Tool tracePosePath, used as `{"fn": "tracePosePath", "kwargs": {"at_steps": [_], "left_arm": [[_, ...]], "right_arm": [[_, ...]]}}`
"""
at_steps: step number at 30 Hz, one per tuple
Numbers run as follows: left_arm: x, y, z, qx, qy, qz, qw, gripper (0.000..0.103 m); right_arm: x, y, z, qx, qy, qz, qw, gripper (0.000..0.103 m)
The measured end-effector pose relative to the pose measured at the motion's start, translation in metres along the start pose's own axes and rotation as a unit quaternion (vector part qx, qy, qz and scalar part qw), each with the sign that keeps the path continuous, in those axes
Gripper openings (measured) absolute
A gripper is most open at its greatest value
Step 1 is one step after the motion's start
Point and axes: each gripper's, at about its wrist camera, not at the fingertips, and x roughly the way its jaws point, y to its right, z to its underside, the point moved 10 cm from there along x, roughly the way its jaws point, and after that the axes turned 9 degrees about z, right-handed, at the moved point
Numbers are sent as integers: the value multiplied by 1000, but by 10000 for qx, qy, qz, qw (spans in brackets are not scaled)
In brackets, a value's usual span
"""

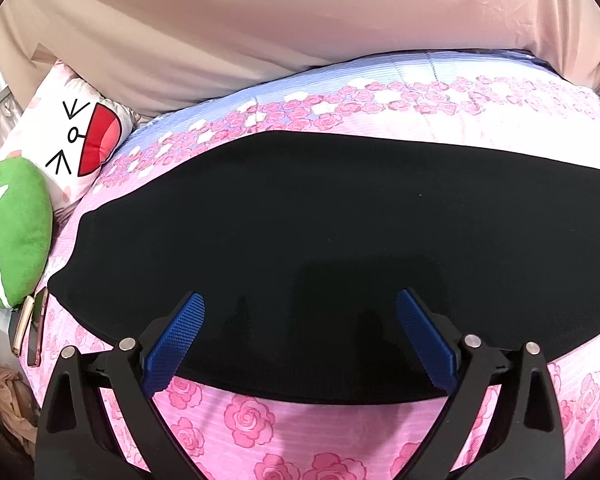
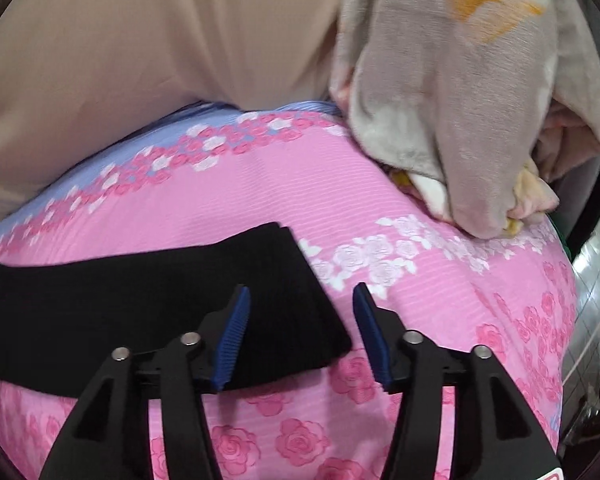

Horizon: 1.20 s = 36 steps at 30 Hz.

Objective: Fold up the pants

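Observation:
Black pants (image 1: 320, 248) lie flat across a bed with a pink rose-print sheet (image 1: 244, 420). My left gripper (image 1: 300, 300) is open and empty, hovering over the pants near their front edge. In the right wrist view the right end of the pants (image 2: 180, 300) lies folded, with a straight edge. My right gripper (image 2: 302, 300) is open and empty above that end's front right corner. Its left finger is over the black cloth and its right finger is over the sheet (image 2: 440, 340).
A green plush (image 1: 14, 232) and a white cartoon-face pillow (image 1: 76, 136) lie at the bed's left end, with phones (image 1: 30, 326) by the edge. A beige curtain (image 1: 260, 28) hangs behind. A bundled grey-and-orange blanket (image 2: 460, 100) sits at the bed's right end.

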Motion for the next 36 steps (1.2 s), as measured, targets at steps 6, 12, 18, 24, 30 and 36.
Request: {"fn": "tracePosePath", "kwargs": {"at_steps": [6,12,18,24,30,36], "left_arm": [[-9,6,1,57,71,45,9999,95],[-14,9,-7,70,173,42,9998,95],[-3,13,-10,23,110,114,9999,95],[0,7,-7,-6,70,107,9999,95],[-1,0,-3,-97,77,125,9998,95],[-3,-12,5,-191,72,81,9998,95]], "right_arm": [[56,-28,-10,-378,-429,-17,9984,29],[19,-21,-41,-146,276,94,9995,8],[47,-15,-13,-244,-174,346,9990,17],[-11,1,-10,186,288,314,9989,40],[-30,24,27,413,36,439,9982,41],[-33,31,49,599,-123,405,9973,51]]}}
